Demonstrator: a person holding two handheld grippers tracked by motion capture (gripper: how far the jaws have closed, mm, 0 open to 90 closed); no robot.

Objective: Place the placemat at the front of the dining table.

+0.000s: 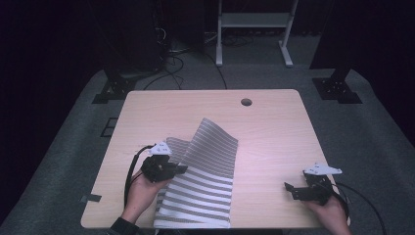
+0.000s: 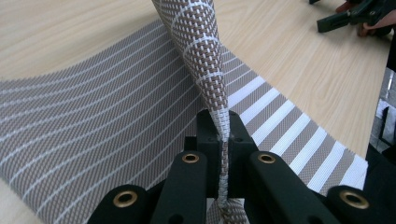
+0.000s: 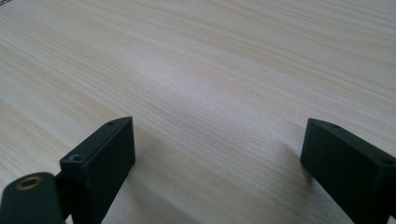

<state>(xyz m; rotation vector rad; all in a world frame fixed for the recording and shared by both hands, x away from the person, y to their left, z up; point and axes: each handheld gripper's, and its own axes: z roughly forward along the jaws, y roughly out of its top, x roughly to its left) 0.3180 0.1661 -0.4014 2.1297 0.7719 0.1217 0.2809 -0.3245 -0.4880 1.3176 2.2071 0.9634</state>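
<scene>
High view: I see the striped woven mat (image 1: pixel 205 181) lying on the wooden table (image 1: pixel 274 127), its near end at the table's near edge, left of centre. The far part of the mat is lifted and curled over toward the left. My left gripper (image 1: pixel 177 169) sits at the mat's left edge, held in the left hand (image 1: pixel 142 188).

Left gripper view: the left gripper (image 2: pixel 223 140) has its jaws pressed together on a raised fold of the mat (image 2: pixel 93 130); how many layers they pinch I cannot quite tell.

Right gripper view: the right gripper (image 3: pixel 217 149) has its jaws spread wide over bare table (image 3: pixel 196 60). In the high view the right gripper (image 1: pixel 289 189) rests near the table's near right corner, well apart from the mat.
</scene>
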